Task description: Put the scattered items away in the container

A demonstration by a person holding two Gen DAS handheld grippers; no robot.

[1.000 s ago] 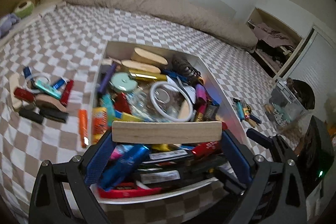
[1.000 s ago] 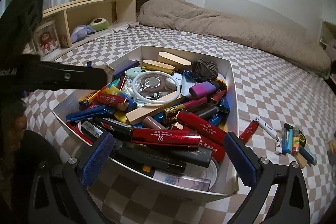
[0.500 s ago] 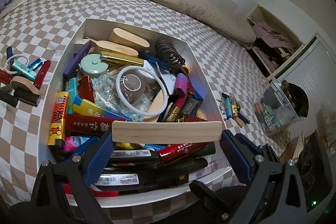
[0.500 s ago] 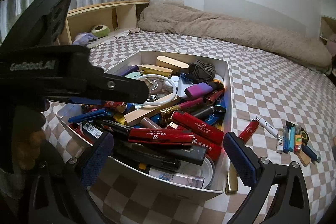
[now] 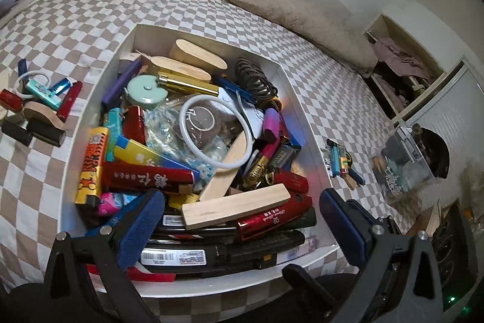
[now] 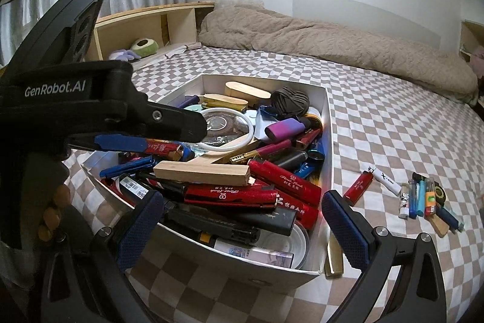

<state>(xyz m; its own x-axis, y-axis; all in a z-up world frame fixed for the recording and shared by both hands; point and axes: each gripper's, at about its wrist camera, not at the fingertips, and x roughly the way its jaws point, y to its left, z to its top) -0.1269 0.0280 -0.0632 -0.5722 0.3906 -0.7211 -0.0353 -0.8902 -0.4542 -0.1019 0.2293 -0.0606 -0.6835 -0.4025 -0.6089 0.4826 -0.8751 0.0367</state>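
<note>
the left hand-held gripper [image 5: 239, 206] was opening, its pads clear of the wooden block [image 5: 236, 206] lying on the heaped white box [image 5: 305, 123]. the right hand-held gripper [image 6: 242, 217] stood wide and empty. loose lighters [image 6: 420, 199] lay on the checkered bed [image 6: 393, 126] beside the box.

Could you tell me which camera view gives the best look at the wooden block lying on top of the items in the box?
The left wrist view: the wooden block lies whole on the pile between the opening jaws of the left gripper, free of both pads. The right wrist view also shows it, from the side and farther off.
</note>
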